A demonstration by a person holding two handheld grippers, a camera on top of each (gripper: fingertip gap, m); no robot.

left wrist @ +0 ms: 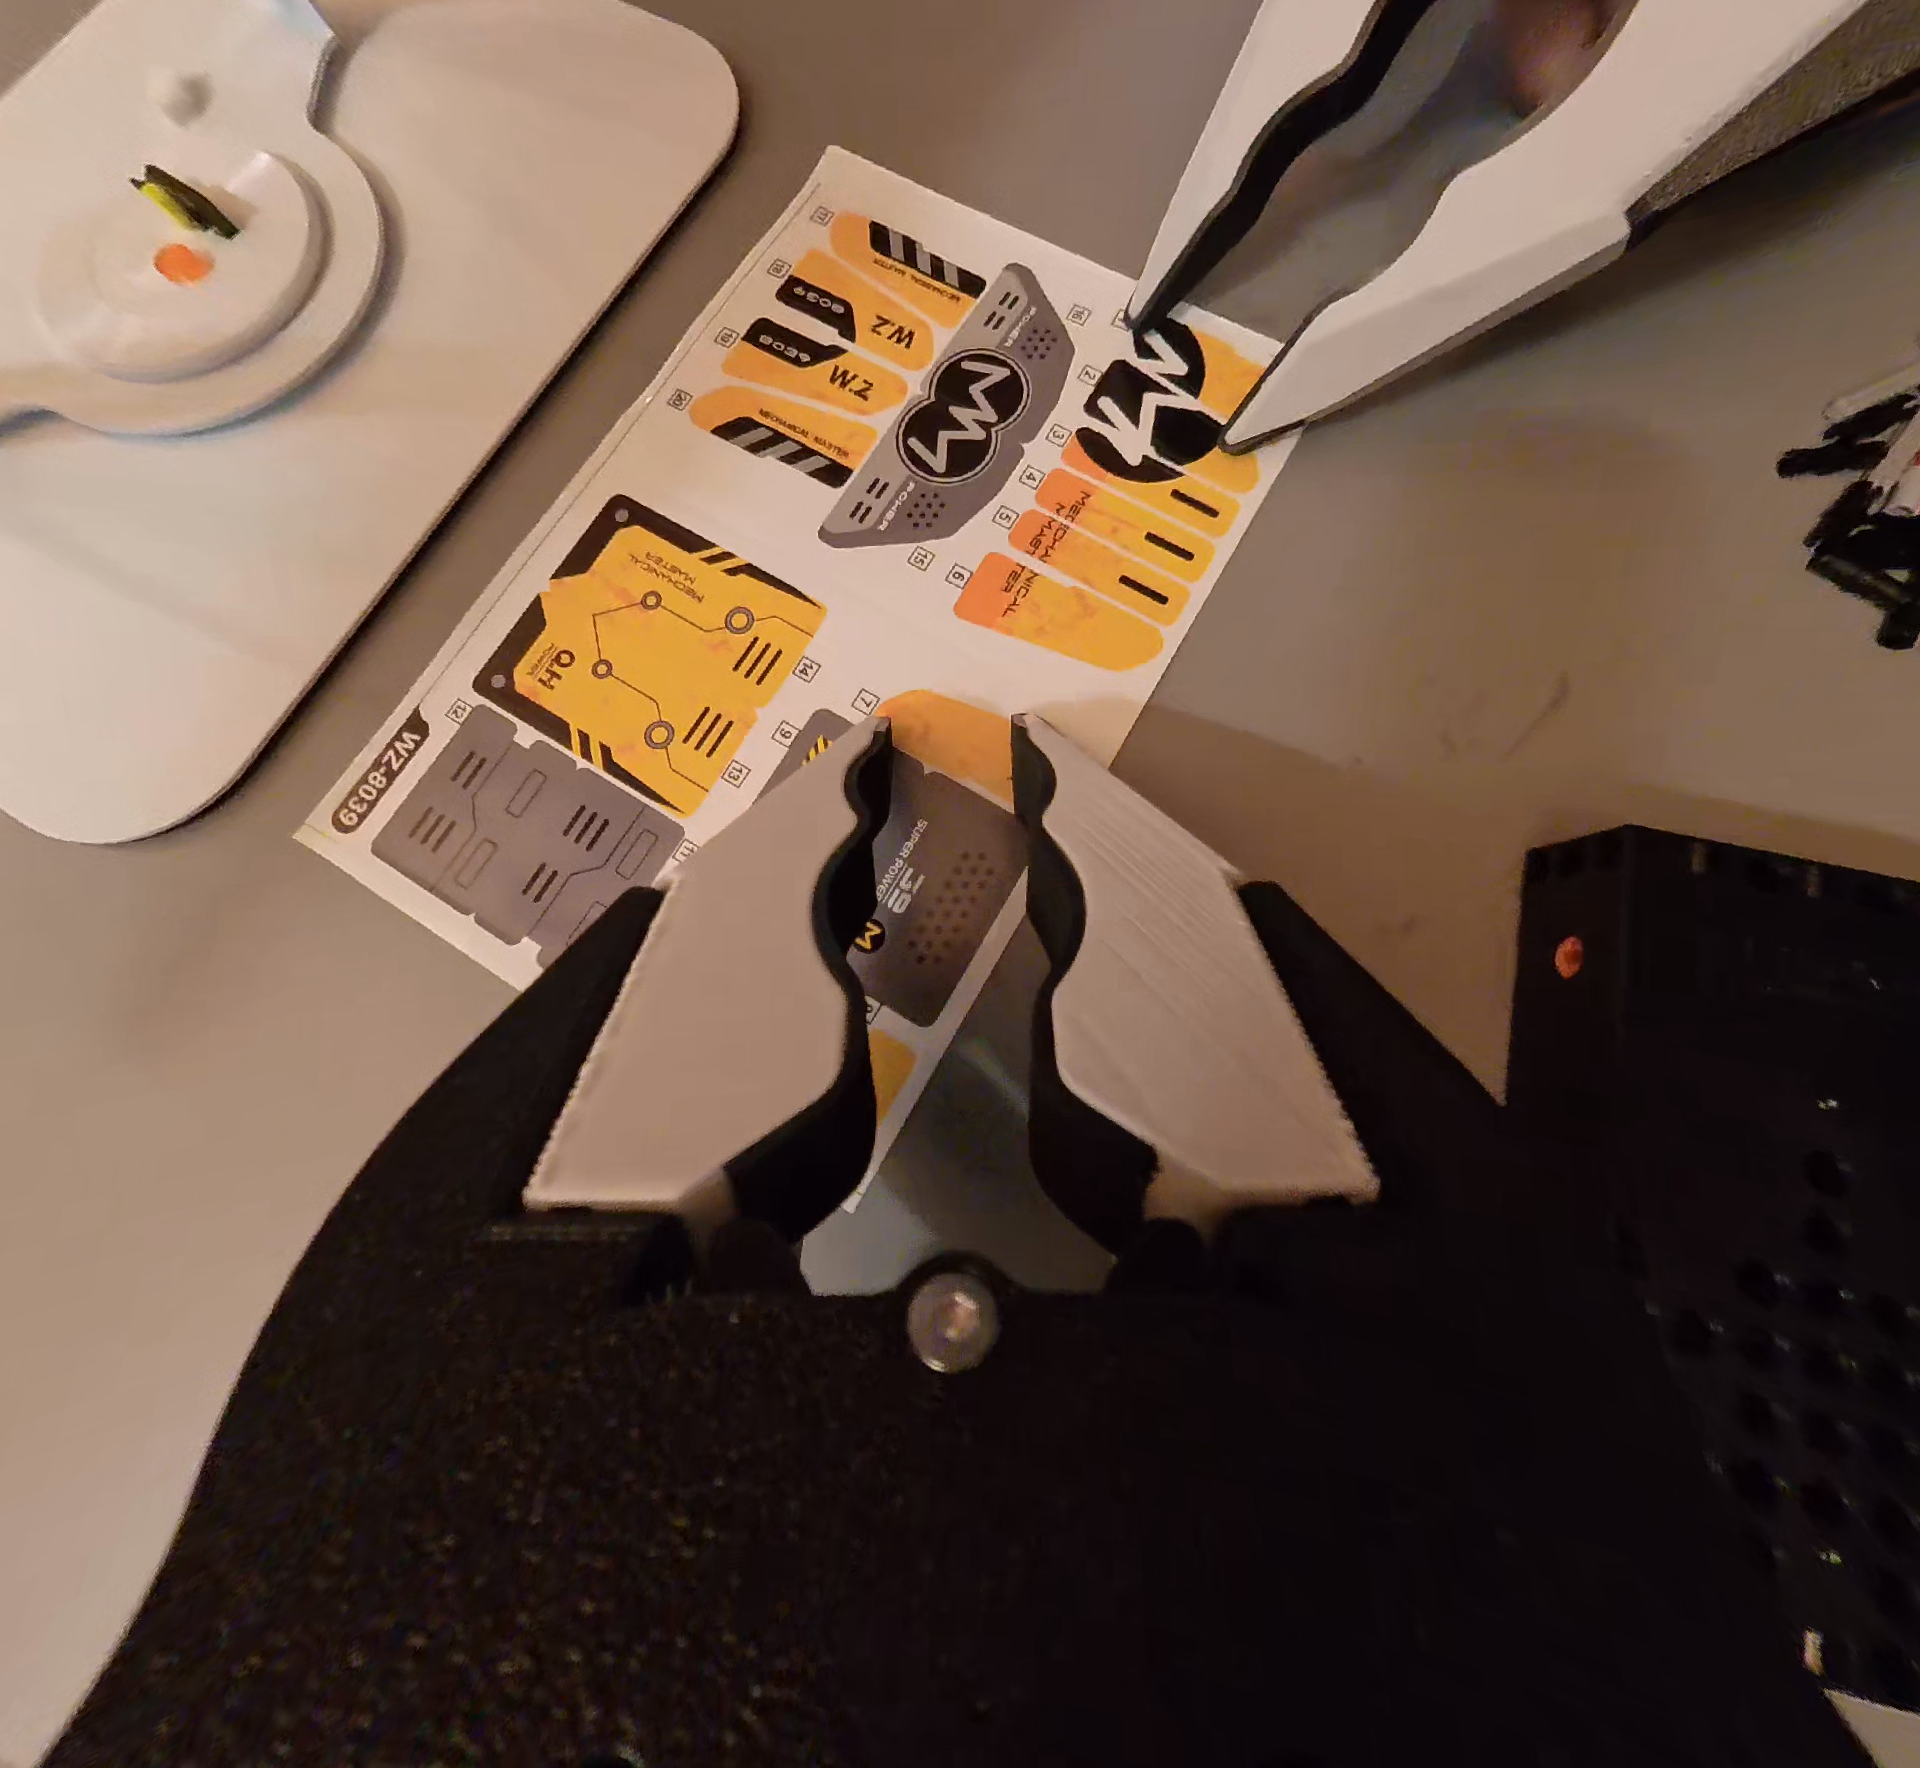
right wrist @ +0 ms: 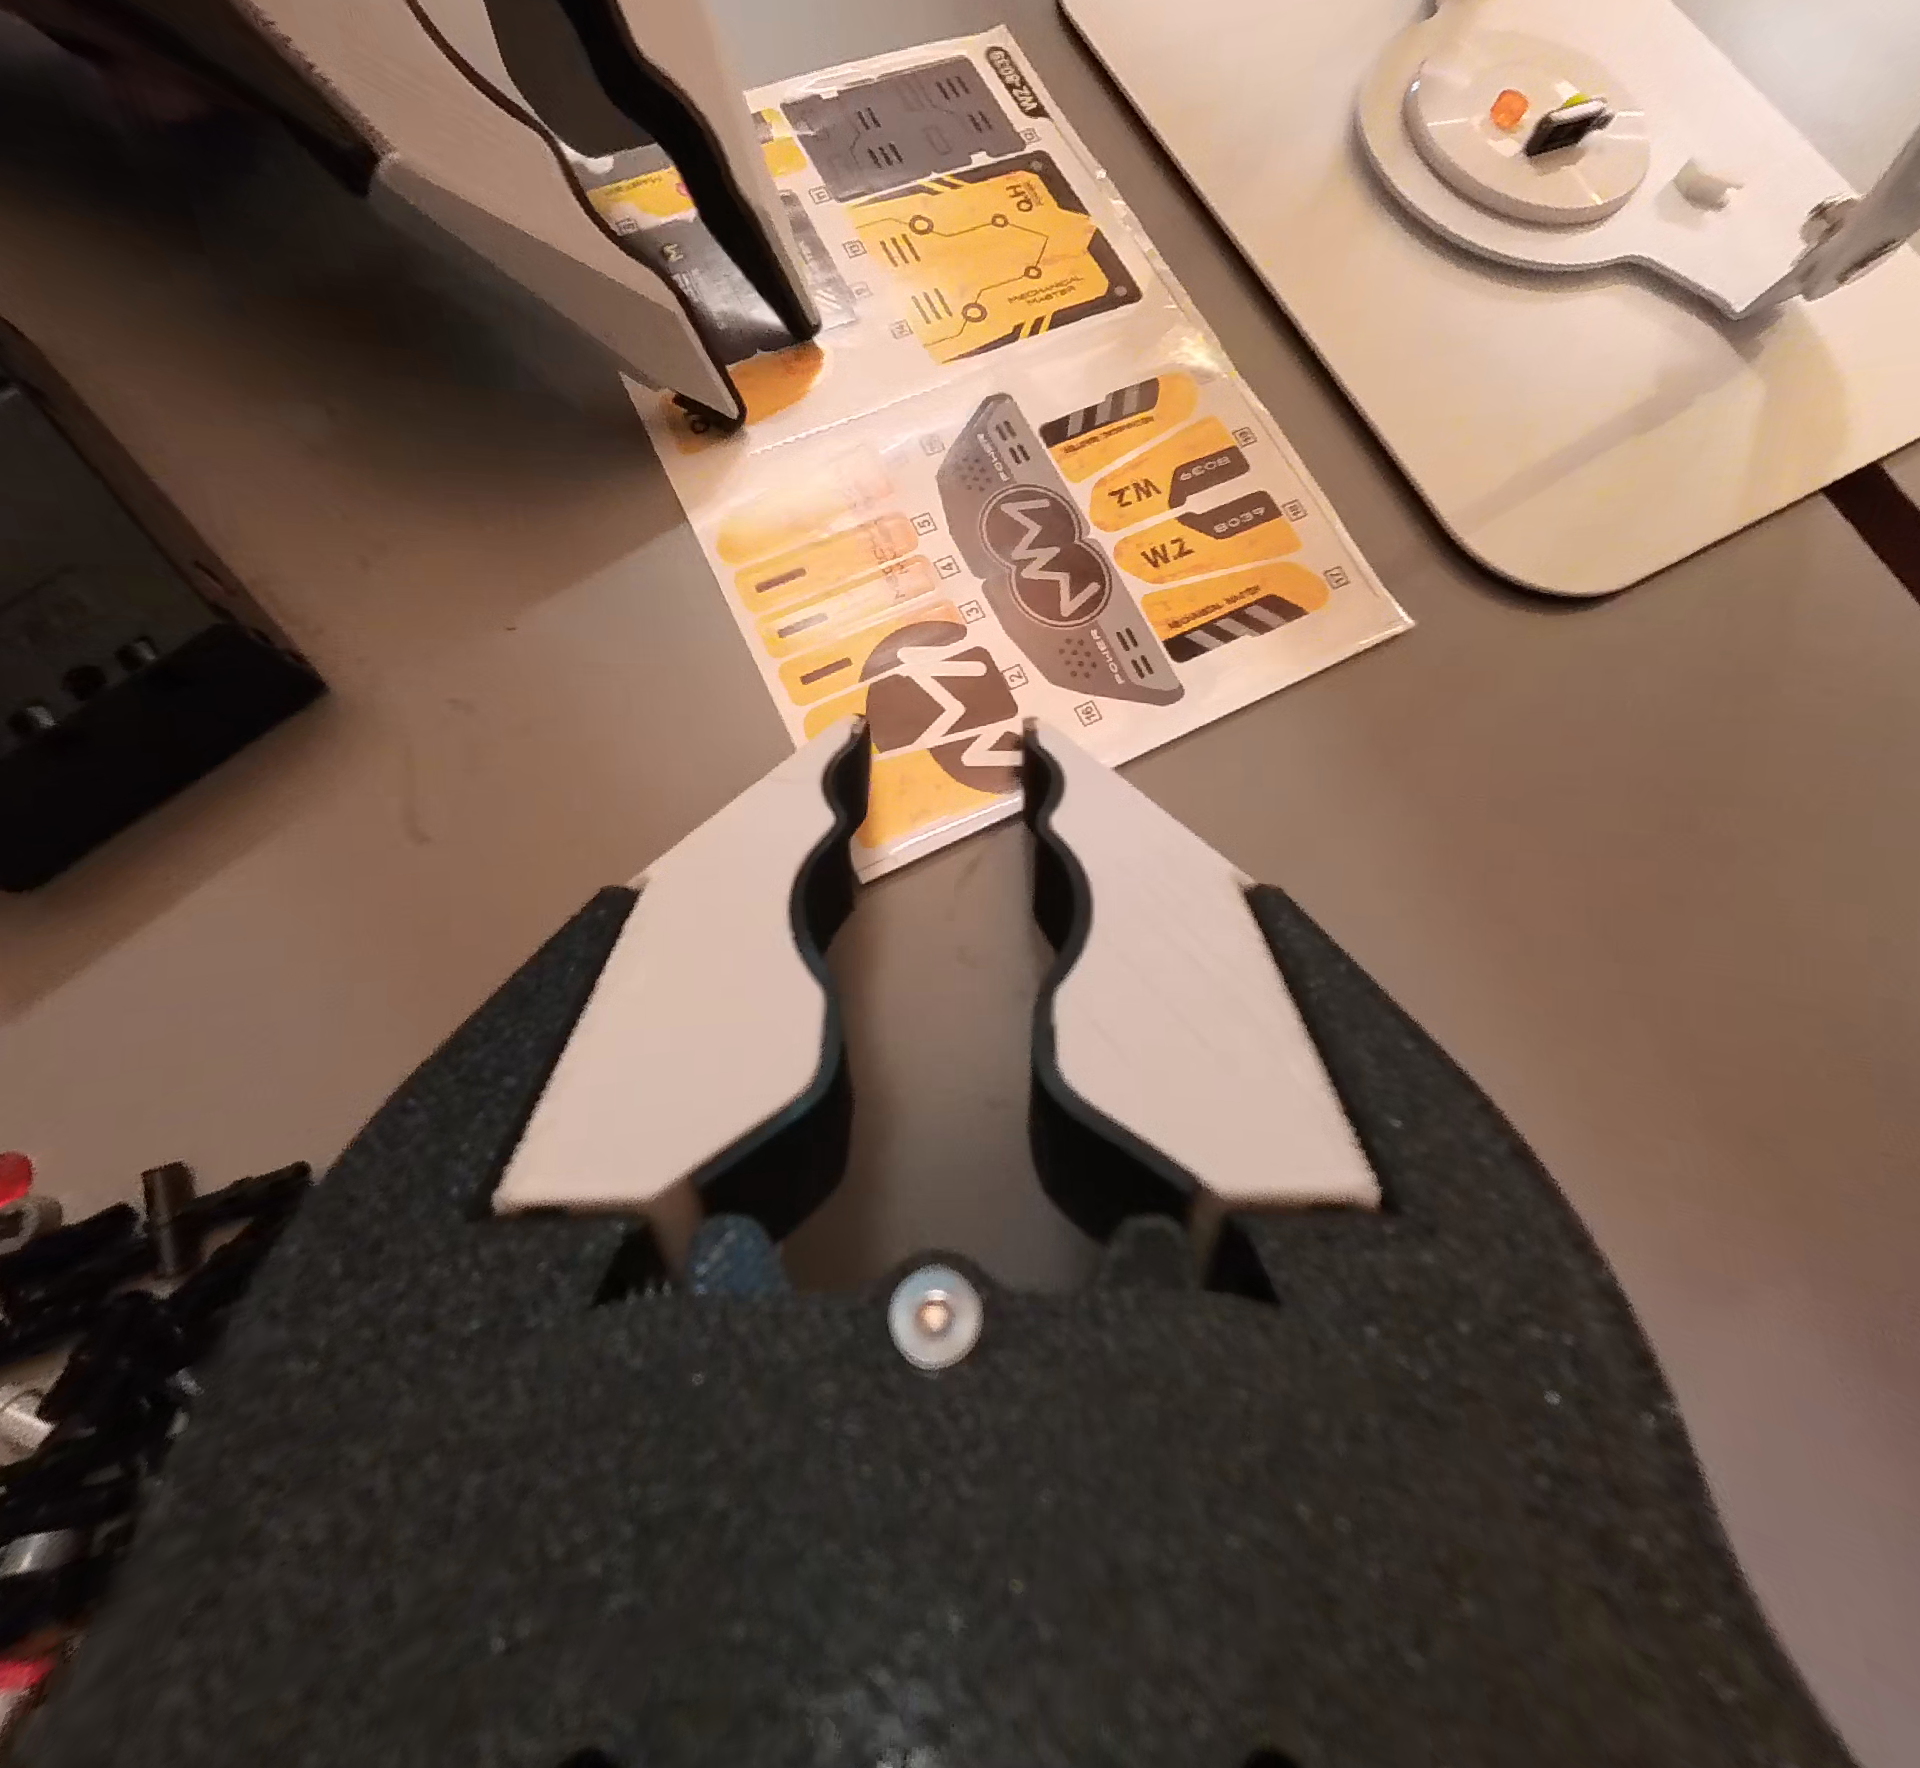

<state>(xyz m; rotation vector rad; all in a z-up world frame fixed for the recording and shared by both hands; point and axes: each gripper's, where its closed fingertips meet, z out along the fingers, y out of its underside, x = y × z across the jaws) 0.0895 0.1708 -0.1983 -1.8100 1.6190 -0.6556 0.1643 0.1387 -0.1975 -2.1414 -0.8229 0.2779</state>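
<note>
A sheet of yellow, black and grey stickers (left wrist: 790,555) lies flat on the grey table; it also shows in the right wrist view (right wrist: 1049,482). My left gripper (left wrist: 951,731) is open, its tips down on the sheet's near edge over a yellow sticker. My right gripper (right wrist: 945,731) is open, its tips down at the opposite end, astride a round black and yellow sticker (right wrist: 935,710). Each gripper shows in the other's view: the right one (left wrist: 1184,378) at the top right, the left one (right wrist: 758,368) at the top left.
A white stand base (left wrist: 312,388) with a round disc bearing a small orange piece and a black and yellow piece sits beside the sheet, also in the right wrist view (right wrist: 1507,264). A black perforated box (left wrist: 1714,1147) and a heap of small black parts (left wrist: 1860,523) lie near. The gap from one gripper's tips to the other's is roughly 9 centimeters.
</note>
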